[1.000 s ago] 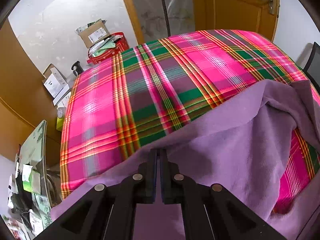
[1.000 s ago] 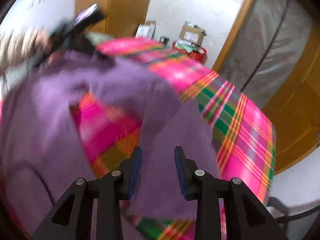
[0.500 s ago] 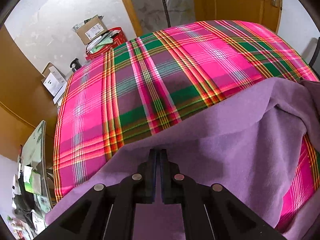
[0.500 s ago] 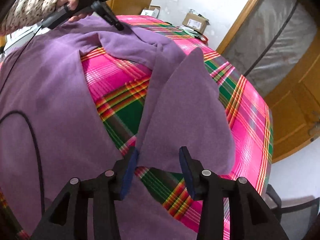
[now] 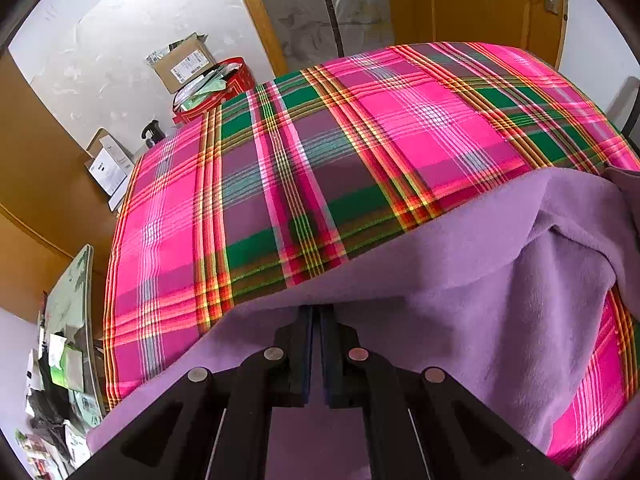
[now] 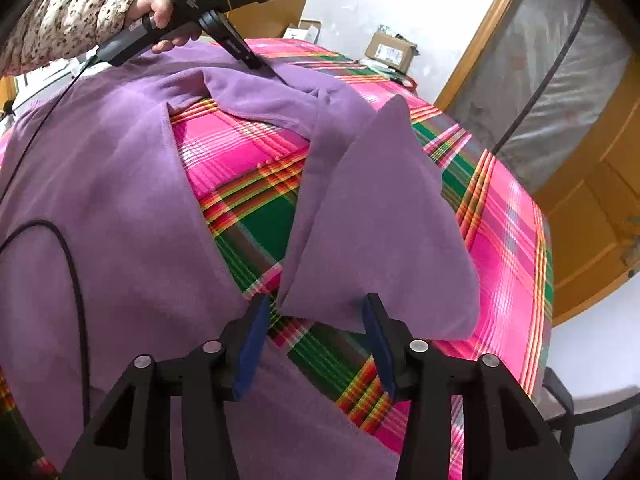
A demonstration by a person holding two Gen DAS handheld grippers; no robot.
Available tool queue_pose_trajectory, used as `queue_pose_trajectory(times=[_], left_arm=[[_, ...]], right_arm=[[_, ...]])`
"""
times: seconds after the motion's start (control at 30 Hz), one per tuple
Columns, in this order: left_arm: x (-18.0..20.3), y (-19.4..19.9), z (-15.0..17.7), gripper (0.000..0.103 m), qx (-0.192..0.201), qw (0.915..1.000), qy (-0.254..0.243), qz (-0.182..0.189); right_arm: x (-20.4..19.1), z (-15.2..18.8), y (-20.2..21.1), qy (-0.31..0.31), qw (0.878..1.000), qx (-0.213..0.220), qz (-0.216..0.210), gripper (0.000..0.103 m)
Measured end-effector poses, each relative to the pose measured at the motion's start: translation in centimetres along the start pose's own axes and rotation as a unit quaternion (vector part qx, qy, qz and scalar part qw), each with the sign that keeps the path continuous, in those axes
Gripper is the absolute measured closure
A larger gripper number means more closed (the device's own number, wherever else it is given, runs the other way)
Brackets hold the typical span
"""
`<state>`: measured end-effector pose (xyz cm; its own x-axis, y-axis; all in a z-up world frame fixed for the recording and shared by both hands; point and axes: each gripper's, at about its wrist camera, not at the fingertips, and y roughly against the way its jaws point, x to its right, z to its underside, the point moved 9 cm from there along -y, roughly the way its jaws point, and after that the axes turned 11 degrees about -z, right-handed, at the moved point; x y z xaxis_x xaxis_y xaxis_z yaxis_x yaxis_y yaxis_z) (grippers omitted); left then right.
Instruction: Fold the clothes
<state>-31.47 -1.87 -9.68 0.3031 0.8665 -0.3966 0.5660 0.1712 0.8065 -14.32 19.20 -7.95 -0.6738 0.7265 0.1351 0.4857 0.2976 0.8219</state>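
A purple fleece garment (image 6: 104, 208) lies spread over a plaid pink and green cloth (image 6: 508, 240) on the table. My left gripper (image 5: 316, 312) is shut on an edge of the purple garment (image 5: 500, 280), holding it a little above the plaid cloth (image 5: 320, 168). In the right wrist view that same left gripper (image 6: 264, 69) pinches the far part of the garment, with a person's hand (image 6: 160, 8) on its handle. My right gripper (image 6: 316, 304) stands open, its blue pads either side of the hem of a loose purple flap (image 6: 380, 232).
Cardboard boxes (image 5: 182, 64) and a red basket (image 5: 216, 88) stand against the white wall beyond the table. A wooden door (image 5: 480, 4) is at the back right. A black cable (image 6: 76, 280) runs over the garment. A chair (image 6: 564, 400) stands at the table's right edge.
My right gripper has pulled back and steadied, now framing the flap's hem with its fingers wider apart. The left gripper moved slightly forward over the table, still holding the garment.
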Motion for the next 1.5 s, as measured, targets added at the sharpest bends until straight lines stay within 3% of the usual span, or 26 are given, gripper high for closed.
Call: queue_pose_trajectory(times=[0.13, 0.23, 0.3, 0.5, 0.7, 0.87, 1.13, 1.27, 1.5], left_arm=[[0.6, 0.2, -0.4, 0.100, 0.004, 1.0000, 0.004, 0.004], [1.0, 0.4, -0.7, 0.100, 0.006, 0.9998, 0.009, 0.016], [1.3, 0.4, -1.0, 0.101, 0.011, 0.9996, 0.007, 0.023], [1.2, 0.5, -1.7, 0.103, 0.020, 0.9995, 0.015, 0.022], [-0.1, 0.3, -2.5, 0.103, 0.018, 0.9980, 0.054, 0.026], [-0.6, 0.1, -2.9, 0.103, 0.018, 0.9972, 0.067, 0.026], [-0.9, -0.5, -3.6, 0.103, 0.018, 0.9966, 0.077, 0.021], [-0.8, -2.0, -3.7, 0.103, 0.003, 0.9960, 0.087, 0.019], [-0.6, -1.6, -3.3, 0.103, 0.010, 0.9974, 0.068, 0.021]], right_arm=[[1.4, -0.1, -0.2, -0.020, 1.000, 0.004, 0.010, 0.054], [2.6, -0.5, -0.4, -0.027, 0.999, 0.007, 0.024, 0.081], [3.7, -1.0, -0.2, -0.041, 0.999, 0.019, 0.024, 0.090], [9.2, -3.2, 2.5, -0.114, 0.990, 0.077, 0.039, 0.093], [15.2, -6.8, 6.4, -0.176, 0.971, 0.147, 0.065, 0.093], [18.7, -8.5, 8.1, -0.204, 0.961, 0.165, 0.092, 0.094], [23.0, -10.4, 6.7, -0.221, 0.953, 0.128, 0.165, 0.094], [24.9, -10.7, 3.4, -0.216, 0.951, 0.086, 0.203, 0.094], [26.0, -9.5, -2.0, -0.209, 0.951, 0.018, 0.226, 0.093]])
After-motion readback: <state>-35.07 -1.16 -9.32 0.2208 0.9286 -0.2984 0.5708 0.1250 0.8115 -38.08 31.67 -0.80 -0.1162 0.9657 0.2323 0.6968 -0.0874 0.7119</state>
